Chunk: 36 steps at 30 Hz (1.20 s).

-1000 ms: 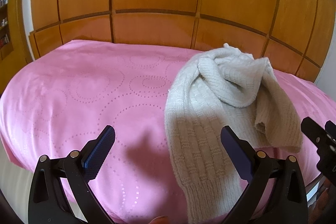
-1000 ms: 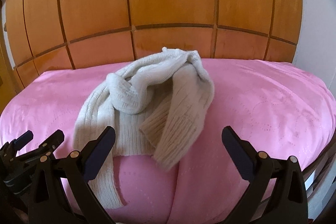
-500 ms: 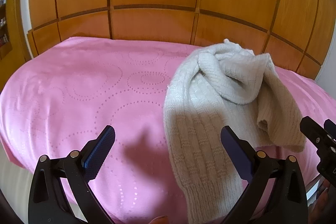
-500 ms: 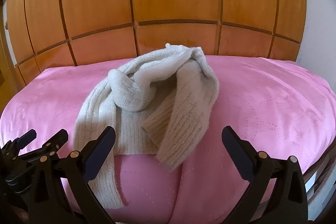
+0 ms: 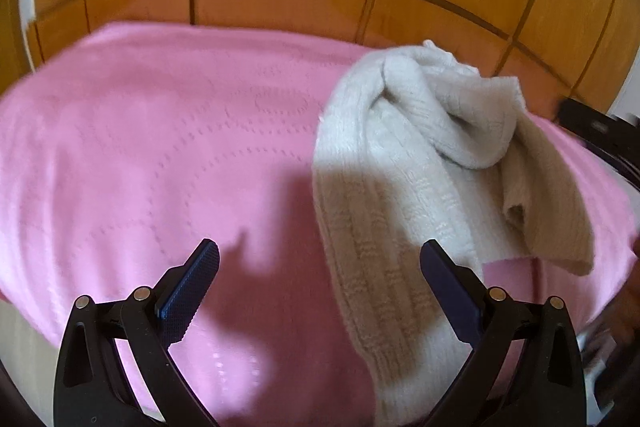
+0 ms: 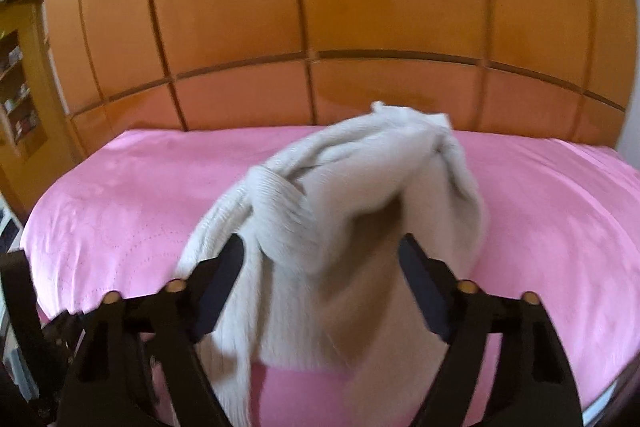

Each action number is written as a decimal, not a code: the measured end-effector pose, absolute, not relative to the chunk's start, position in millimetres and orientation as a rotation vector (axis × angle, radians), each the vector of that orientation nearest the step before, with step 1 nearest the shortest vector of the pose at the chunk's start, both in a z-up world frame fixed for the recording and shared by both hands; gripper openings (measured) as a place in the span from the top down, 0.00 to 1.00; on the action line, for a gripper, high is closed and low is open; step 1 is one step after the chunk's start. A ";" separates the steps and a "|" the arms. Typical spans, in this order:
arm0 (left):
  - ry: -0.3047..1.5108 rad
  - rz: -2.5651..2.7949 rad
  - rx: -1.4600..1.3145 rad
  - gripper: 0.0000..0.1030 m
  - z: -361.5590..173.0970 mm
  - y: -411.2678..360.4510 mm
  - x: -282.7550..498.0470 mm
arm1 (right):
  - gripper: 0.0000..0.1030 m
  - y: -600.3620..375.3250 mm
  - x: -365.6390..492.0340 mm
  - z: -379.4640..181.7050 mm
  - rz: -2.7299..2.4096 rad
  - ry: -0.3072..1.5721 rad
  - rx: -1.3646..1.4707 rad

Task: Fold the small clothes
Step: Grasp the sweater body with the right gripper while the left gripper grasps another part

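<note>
So we've got a cream-coloured ribbed knit sweater (image 5: 420, 155) lying in a crumpled heap on the pink bedspread with dotted circle patterns (image 5: 160, 147), wooden panelled wardrobe (image 6: 320, 7) behind it. One sleeve trails toward the near edge of the bed, the rest is bunched and twisted on itself, so nothing is folded yet; we reckon it has to be spread flat first.

Our left gripper (image 5: 320, 267) is hanging wide open over bare bedspread with the trailing sleeve passing just inside its right-hand finger, gripping nothing. Probably parked there so it can take that sleeve.

Our right gripper (image 6: 320, 259) is the busy one: its jaws have just been closing, with the bunched middle of the sweater sitting between them. The frame's blurry, but the pads don't look pressed into the knit yet, so we'd call it not gripping so far. Grabbing the lump makes sense for lifting and shaking it out.
</note>
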State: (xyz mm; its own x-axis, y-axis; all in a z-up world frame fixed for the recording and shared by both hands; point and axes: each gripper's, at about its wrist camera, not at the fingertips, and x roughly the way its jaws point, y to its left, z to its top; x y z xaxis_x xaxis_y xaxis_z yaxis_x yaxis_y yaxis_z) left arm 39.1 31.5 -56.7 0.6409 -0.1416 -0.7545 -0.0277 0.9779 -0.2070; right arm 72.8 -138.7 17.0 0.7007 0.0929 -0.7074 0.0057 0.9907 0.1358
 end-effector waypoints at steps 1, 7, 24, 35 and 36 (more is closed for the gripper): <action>0.888 -0.081 -0.230 0.08 -60.5 33.9 40.2 | 0.30 -135.5 80.6 13.0 0.064 0.804 0.123; 0.967 -0.205 -0.300 0.35 -79.3 30.7 45.1 | 0.36 -106.3 152.4 -30.0 0.152 0.930 0.054; 0.754 -0.019 -0.262 0.95 -12.3 122.2 101.1 | 0.87 -314.9 157.7 41.8 -0.280 0.790 0.096; 0.610 0.276 -0.307 0.33 34.0 190.4 180.5 | 0.49 -507.1 140.9 37.1 -0.793 0.729 0.264; 0.620 0.239 -0.310 0.33 32.9 182.4 185.9 | 0.46 -507.0 137.8 36.2 -0.786 0.727 0.287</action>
